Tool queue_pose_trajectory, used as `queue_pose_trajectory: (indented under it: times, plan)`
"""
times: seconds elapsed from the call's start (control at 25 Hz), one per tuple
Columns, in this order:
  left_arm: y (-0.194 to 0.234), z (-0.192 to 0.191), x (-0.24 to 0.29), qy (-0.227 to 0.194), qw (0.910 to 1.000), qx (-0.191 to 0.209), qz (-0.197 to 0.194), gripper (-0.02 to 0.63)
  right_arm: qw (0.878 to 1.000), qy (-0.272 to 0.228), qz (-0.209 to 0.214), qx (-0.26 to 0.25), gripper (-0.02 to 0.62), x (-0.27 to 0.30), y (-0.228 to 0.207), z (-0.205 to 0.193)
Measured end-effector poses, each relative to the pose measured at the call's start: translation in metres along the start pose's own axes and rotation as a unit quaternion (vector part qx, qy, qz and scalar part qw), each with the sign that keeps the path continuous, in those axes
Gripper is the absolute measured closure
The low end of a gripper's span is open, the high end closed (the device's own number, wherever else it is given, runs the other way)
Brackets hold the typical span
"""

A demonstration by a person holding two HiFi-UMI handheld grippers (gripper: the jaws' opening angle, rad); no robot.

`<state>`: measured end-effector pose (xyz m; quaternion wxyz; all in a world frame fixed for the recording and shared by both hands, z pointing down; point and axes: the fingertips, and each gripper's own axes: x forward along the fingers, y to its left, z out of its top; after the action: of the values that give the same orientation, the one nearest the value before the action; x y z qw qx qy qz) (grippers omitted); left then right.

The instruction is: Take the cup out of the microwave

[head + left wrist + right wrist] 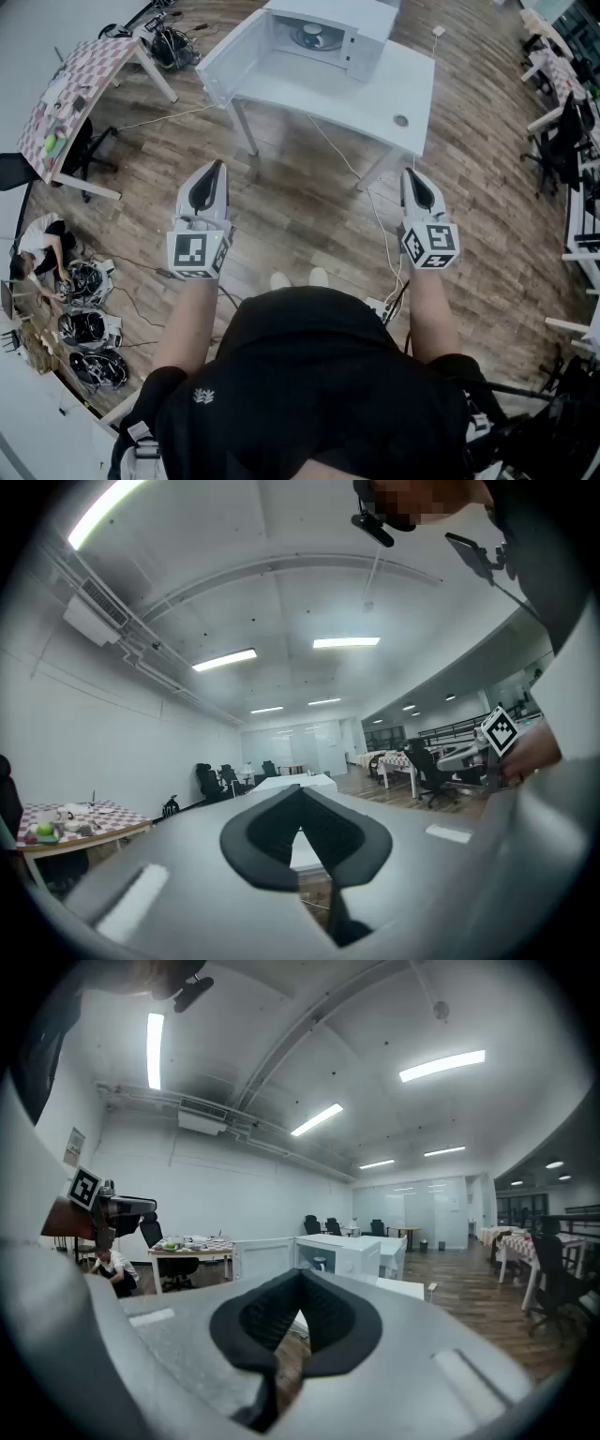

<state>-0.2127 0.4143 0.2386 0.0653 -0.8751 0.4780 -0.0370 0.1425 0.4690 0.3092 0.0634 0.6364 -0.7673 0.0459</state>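
While the person is standing well back, both tools are hanging out front, clenched shut and empty: left tool (pixel 210 184), right tool (pixel 418 187). Far ahead, roughly between them, the cup (pixel 309 37) is sitting inside the microwave (pixel 370 45) on the white desk (pixel 375 94). Its open door (pixel 234 56) is sticking out leftward, so I'm guessing the right tool is getting the cleaner line in.

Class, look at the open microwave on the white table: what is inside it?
A cup stands inside the microwave, seen past its open door. What the cup holds cannot be seen, and the casing covers the rear of the cavity.
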Motion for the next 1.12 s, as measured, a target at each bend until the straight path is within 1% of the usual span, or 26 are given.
queue_pose_trajectory:
  times: [0.36,0.48,0.72,0.84,0.92,1.0,1.12]
  plan:
    - [-0.011,0.005,0.011,0.002,0.9999,0.011,0.0,0.604,1.0,0.002,0.011,-0.004,0.595,0.004,-0.01,-0.007]
    - [-0.018,0.005,0.014,0.004,0.9999,0.014,-0.002,0.604,1.0,-0.006,0.019,0.008,0.595,0.005,-0.016,-0.006]
    - [-0.041,0.013,0.023,-0.004,0.9997,0.026,-0.004,0.603,0.999,-0.021,0.022,0.013,0.595,-0.001,-0.034,-0.004]
    - [-0.057,0.012,0.02,-0.01,0.9994,0.034,-0.005,0.604,0.999,-0.025,0.02,0.012,0.595,-0.007,-0.042,-0.013]
    - [-0.066,0.011,0.022,-0.007,0.9993,0.035,-0.006,0.604,1.0,-0.021,0.019,0.003,0.595,-0.008,-0.045,-0.018]
    - [-0.072,0.01,0.028,-0.002,0.9993,0.036,-0.007,0.603,0.999,-0.017,0.026,-0.005,0.595,-0.005,-0.046,-0.02]
    - [-0.072,0.006,0.032,0.006,0.9993,0.036,-0.006,0.604,0.999,-0.011,0.038,0.002,0.595,0.001,-0.042,-0.025]
